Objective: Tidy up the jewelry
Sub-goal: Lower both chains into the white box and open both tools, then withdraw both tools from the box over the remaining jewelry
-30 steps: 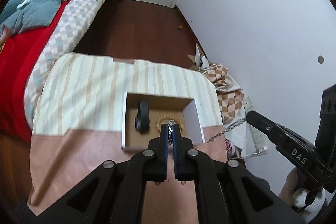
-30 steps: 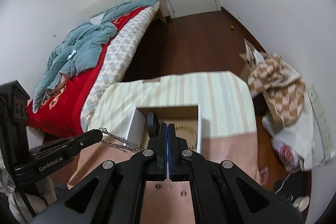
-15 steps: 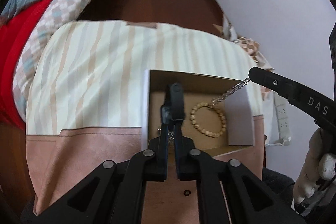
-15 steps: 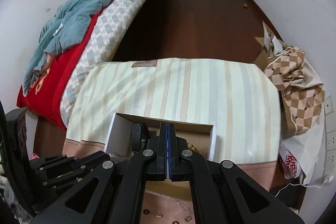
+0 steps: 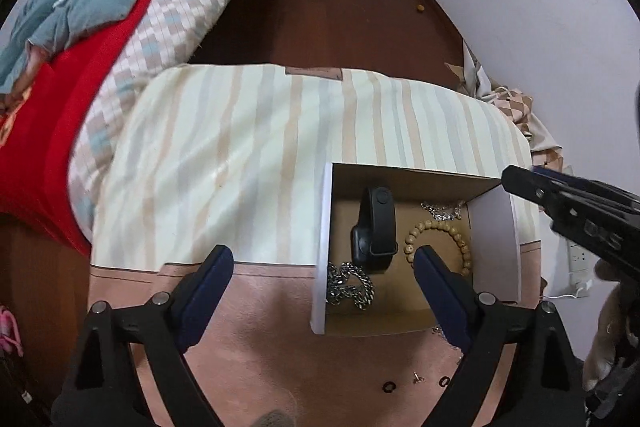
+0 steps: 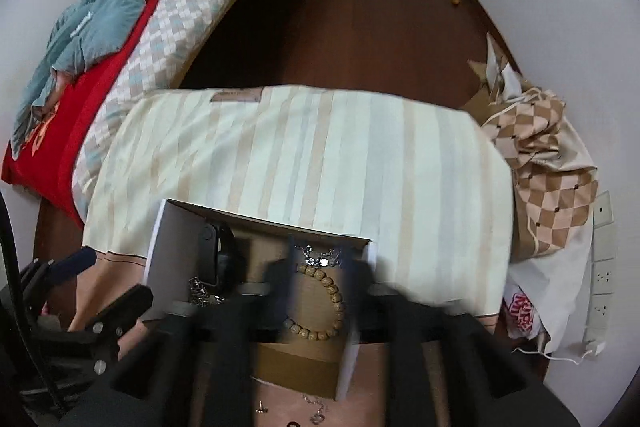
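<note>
An open box (image 5: 322,247) (image 6: 156,247) with white walls and a brown floor sits on the cloth-covered table. In it lie a black smartwatch (image 5: 376,227) (image 6: 216,259), a wooden bead bracelet (image 5: 440,239) (image 6: 320,303) and a silver chain, heaped at the near left (image 5: 350,287) (image 6: 200,293) and far right (image 5: 444,211) (image 6: 320,255). My left gripper (image 5: 322,259) (image 6: 108,279) hovers over the box's left wall, jaws opening wide, nothing between them. My right gripper (image 6: 320,279) (image 5: 560,199) is blurred above the bracelet, jaws opening, gripping nothing.
Small earrings and rings (image 5: 416,379) (image 6: 262,407) lie on the pink cloth in front of the box. A bed with a red blanket (image 5: 60,87) stands left. A checked cloth bundle (image 6: 552,167) and wall sockets (image 6: 600,267) are on the right.
Both grippers came down over the box, each shut on an end of the silver chain. Both have now opened, and the chain lies loose inside the box.
</note>
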Motion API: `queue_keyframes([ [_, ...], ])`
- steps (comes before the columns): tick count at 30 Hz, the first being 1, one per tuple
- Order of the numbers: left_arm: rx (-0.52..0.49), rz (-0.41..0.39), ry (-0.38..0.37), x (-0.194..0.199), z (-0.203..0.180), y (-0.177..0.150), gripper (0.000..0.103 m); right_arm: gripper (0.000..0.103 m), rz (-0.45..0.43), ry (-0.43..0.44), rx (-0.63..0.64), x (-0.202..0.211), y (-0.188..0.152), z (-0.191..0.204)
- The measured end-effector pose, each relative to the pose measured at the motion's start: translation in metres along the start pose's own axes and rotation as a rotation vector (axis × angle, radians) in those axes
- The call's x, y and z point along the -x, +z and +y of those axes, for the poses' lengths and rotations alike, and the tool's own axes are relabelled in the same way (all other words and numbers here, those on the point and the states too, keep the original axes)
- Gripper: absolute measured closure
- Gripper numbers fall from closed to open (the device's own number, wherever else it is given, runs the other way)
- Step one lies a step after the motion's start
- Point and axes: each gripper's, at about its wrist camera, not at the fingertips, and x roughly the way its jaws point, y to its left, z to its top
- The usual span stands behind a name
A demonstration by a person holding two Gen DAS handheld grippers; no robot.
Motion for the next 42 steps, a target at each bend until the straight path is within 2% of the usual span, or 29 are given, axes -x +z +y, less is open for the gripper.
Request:
queue_keyframes([
  [1,-0.005,-0.004,0.015,0.002,0.0,0.0,0.011,0.034,-0.016,-0.015,-0.001,0.006,-0.003,-0.002],
  [3,-0.022,-0.021,0.046,0.007,-0.001,-0.001,0.002,0.034,-0.034,-0.06,-0.007,0.016,-0.01,-0.005],
  [5,-0.033,-0.037,0.07,0.011,0.0,-0.003,0.0,0.031,-0.038,-0.099,-0.016,0.022,-0.018,-0.007],
  [7,-0.039,-0.051,0.103,0.015,0.0,-0.007,0.0,0.006,-0.029,-0.131,-0.027,0.025,-0.03,-0.009],
  [8,-0.041,-0.053,0.111,0.016,0.0,-0.009,0.0,0.004,-0.027,-0.135,-0.033,0.026,-0.038,-0.01],
  [13,-0.062,-0.064,0.146,0.02,-0.003,-0.021,0.0,0.003,0.002,-0.149,-0.055,0.026,-0.07,-0.007],
  [16,-0.052,-0.069,0.144,0.027,-0.001,-0.028,0.0,0.001,-0.012,-0.175,-0.057,0.031,-0.081,-0.001],
  [21,-0.034,-0.094,0.143,0.045,0.001,-0.036,0.0,0.001,-0.044,-0.171,-0.065,0.049,-0.091,0.009],
  [28,-0.005,-0.146,0.132,0.083,0.004,-0.055,0.0,0.001,-0.126,-0.168,-0.055,0.097,-0.101,0.024],
  [42,-0.014,-0.269,0.1,0.166,0.002,-0.089,0.0,0.001,-0.28,-0.16,-0.03,0.198,-0.134,0.046],
])
